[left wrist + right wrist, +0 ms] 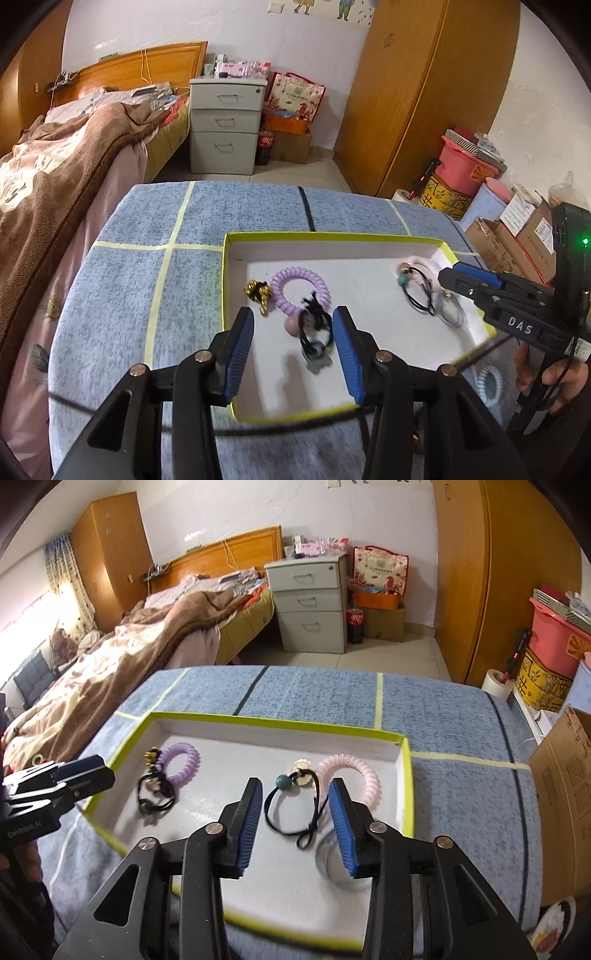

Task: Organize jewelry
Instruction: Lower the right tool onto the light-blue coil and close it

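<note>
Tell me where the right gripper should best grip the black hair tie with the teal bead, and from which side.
Probably from above, on the bare cord loop nearer the right gripper. The black hair tie lies flat in the tray, and its teal bead is round and touches a gold charm.

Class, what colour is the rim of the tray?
Yellow-green rim on the tray, clearest in the right wrist view.

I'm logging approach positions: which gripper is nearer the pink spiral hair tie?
Right. The right gripper hangs open just in front of the pink spiral hair tie; the left gripper hovers open at the tray's opposite side.
</note>
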`<state>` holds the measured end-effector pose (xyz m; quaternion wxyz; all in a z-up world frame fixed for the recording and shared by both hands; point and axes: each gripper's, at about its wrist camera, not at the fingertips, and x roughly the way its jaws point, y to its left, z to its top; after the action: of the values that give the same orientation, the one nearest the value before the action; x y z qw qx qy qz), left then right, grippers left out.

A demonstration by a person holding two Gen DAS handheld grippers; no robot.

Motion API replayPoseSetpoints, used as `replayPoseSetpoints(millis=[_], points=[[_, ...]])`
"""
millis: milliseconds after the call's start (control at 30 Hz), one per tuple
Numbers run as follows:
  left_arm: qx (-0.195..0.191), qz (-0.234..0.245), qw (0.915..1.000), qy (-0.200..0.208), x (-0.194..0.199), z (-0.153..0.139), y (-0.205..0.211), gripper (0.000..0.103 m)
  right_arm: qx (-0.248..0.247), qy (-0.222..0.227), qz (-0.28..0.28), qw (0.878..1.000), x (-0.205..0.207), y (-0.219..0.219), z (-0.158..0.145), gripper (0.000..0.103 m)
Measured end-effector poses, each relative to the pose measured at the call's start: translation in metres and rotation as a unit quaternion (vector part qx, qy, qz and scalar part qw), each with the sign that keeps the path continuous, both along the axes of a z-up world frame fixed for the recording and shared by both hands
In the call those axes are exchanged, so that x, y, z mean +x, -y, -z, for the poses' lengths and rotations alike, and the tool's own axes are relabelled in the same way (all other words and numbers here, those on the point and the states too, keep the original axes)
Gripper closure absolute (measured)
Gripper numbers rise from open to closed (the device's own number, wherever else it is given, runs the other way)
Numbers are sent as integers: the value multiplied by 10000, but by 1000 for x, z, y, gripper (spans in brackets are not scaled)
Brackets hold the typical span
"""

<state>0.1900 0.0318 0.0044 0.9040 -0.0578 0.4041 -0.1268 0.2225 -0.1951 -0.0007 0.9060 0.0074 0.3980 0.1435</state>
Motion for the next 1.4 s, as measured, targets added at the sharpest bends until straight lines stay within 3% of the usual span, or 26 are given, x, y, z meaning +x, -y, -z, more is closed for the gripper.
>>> replayPoseSetpoints(millis=[300,667,833,1400], points=[[-163,48,9998,114,-47,-5,2,53,12,245,94,9997,-59,26,-17,57],[-345,94,9993,64,-89,9,6,53,-260,-65,434,9987,-110,57,9,57],[-381,23,9993,6,-97,15,3,52,-311,-390,492,9975,-116,62,30,57],[-364,-131,9992,-127,-108,27,-1,52,-498,-442,460,9967,-115,57,45,60]])
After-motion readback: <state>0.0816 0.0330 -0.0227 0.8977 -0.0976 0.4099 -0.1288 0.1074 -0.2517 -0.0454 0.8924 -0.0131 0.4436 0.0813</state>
